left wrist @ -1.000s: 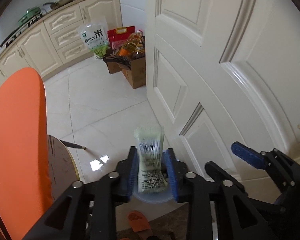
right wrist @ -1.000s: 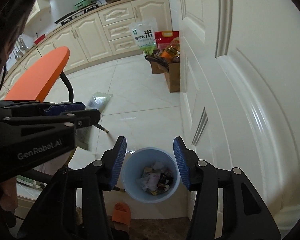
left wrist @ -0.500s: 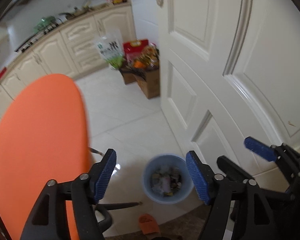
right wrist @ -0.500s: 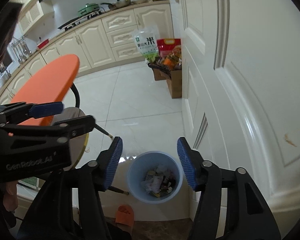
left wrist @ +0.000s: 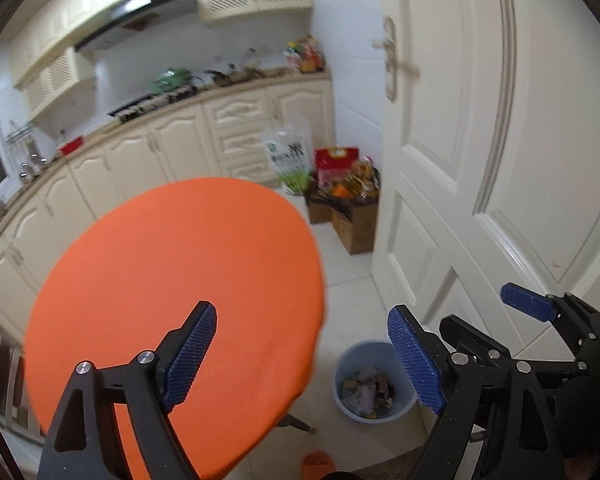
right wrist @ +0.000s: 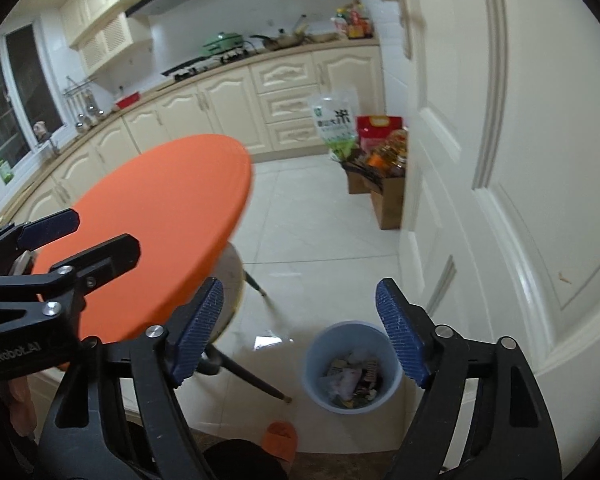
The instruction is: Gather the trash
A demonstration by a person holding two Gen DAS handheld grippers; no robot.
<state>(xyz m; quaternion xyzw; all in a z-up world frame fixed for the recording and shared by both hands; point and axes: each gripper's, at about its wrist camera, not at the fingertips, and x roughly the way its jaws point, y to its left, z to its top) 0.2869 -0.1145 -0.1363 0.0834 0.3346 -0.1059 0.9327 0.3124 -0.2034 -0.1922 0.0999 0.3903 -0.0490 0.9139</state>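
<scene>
Blue plastic bin (right wrist: 352, 368), one only, stands on the white floor tiles (right wrist: 320, 236) against the door (right wrist: 500, 160), its trash heaped inside. It lies below and ahead of both tongs, nearer the right tongs (right wrist: 300, 336) than the left tongs (left wrist: 300, 356). Both pairs have just been opening and now stand spread with nothing between them. One orange stool (left wrist: 172, 280) rises left of the bin.

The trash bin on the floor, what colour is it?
The trash bin is light blue, clearest in the right wrist view.
</scene>
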